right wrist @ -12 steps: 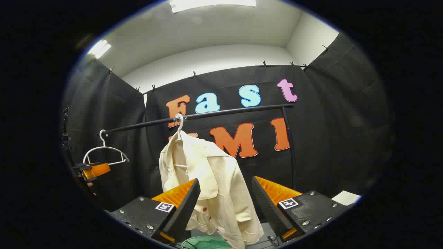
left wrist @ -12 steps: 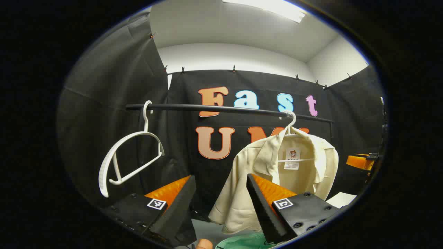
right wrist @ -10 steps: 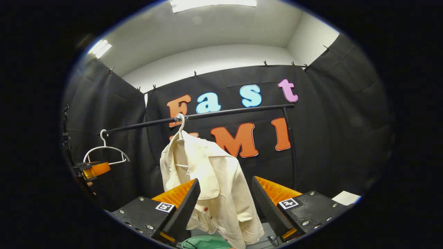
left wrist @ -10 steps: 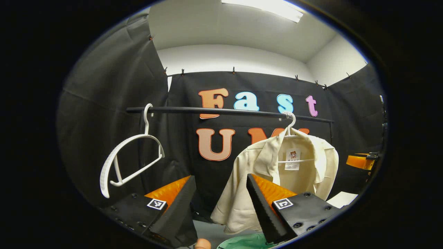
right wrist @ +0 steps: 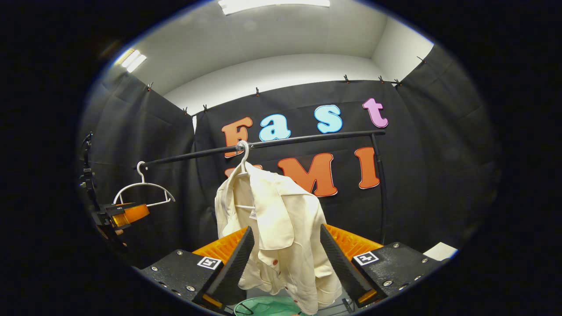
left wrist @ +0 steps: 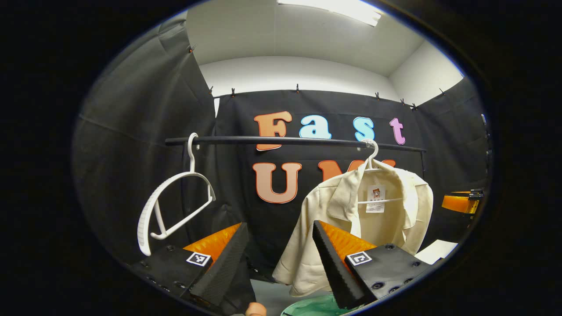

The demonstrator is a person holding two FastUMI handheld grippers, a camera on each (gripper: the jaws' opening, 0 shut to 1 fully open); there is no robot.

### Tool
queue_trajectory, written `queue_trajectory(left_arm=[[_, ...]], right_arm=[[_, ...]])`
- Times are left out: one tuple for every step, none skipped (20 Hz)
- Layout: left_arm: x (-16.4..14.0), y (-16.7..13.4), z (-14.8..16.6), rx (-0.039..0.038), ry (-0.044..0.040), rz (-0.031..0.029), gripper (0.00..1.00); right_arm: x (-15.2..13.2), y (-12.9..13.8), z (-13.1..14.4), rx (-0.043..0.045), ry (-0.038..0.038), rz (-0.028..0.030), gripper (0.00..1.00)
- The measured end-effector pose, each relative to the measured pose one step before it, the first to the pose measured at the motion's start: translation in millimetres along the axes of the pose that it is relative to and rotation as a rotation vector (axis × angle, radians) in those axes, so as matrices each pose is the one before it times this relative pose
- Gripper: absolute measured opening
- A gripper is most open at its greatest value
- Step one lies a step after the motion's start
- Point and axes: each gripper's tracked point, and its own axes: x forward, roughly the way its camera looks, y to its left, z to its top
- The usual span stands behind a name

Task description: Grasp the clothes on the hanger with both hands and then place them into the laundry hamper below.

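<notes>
Spanning the booth from side to side, a black rail (left wrist: 290, 141) is carrying two hangers in the left gripper view. In the right gripper view this rail (right wrist: 281, 142) is slanting upward to the right and meeting an upright post (right wrist: 381, 184).

A cream shirt (left wrist: 351, 224) is hanging on a white hanger (left wrist: 372, 156) toward the right end of the rail, its collar open and a label showing inside the neck. In the right gripper view the shirt (right wrist: 281, 237) is turning its side to the camera and showing red buttons near the hem.

A hamper (right wrist: 263, 307) with a green rim is sitting below the shirt at the bottom edge; the left gripper view is showing the hamper (left wrist: 311, 306) beneath the hem. The shirt is not touching it.

An empty hanger (left wrist: 173, 197) is dangling tilted near the left end of the rail; in the right gripper view it (right wrist: 142, 191) is hanging level.

The left gripper (left wrist: 281, 259) is holding its jaws wide apart, with nothing between them, just left of the shirt's sleeve. The right gripper (right wrist: 284, 259) is likewise gaping wide, framing the shirt's lower half without either finger pressing on it.
</notes>
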Motion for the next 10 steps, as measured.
queue_trajectory(left_arm=[[-0.3, -0.21, 0.4, -0.00782, -0.00136, -0.00307, 0.97], [-0.86, -0.18, -1.12, -0.00899, 0.00312, -0.00505, 1.0], [-0.08, -0.11, -0.23, -0.00757, 0.00245, -0.00277, 0.96], [0.48, -0.69, -0.85, -0.00155, 0.00064, -0.00396, 0.96], [0.11, 0.08, 0.43, 0.0026, -0.00149, -0.0009, 0.96], [-1.13, -0.27, -0.44, 0.00295, -0.00109, -0.00078, 0.96], [-0.09, -0.91, -0.27, -0.00027, -0.00017, -0.00172, 0.96], [-0.26, 0.41, 0.27, -0.00188, -0.00193, 0.00082, 0.96], [-1.11, 0.45, -0.47, 0.00039, -0.00097, 0.00103, 1.0], [-0.79, 0.34, -0.53, 0.00085, -0.0014, 0.00136, 0.97]], right_arm=[[0.64, 0.24, -0.8, -0.00665, 0.00006, -0.00488, 0.94], [1.18, -1.9, -1.04, -0.00829, -0.00056, -0.00894, 0.94], [1.53, -1.69, -1.06, -0.01031, -0.00018, -0.00928, 0.94], [2.37, -1.86, -3.03, -0.01051, 0.00271, -0.00806, 0.94], [2.54, -1.29, -3.18, -0.00887, 0.00527, -0.00771, 0.93], [1.55, -0.56, -4.83, -0.00841, 0.0086, -0.00621, 0.93], [3.84, -0.88, -6.22, -0.00881, 0.01165, -0.00313, 0.94], [2.34, -0.24, -6.69, -0.00864, 0.01252, -0.00197, 0.94], [2.47, 0.63, -7.48, -0.00814, 0.01191, -0.00172, 0.94], [2.45, 0.42, -6.58, -0.00582, 0.01181, -0.00062, 0.94]])
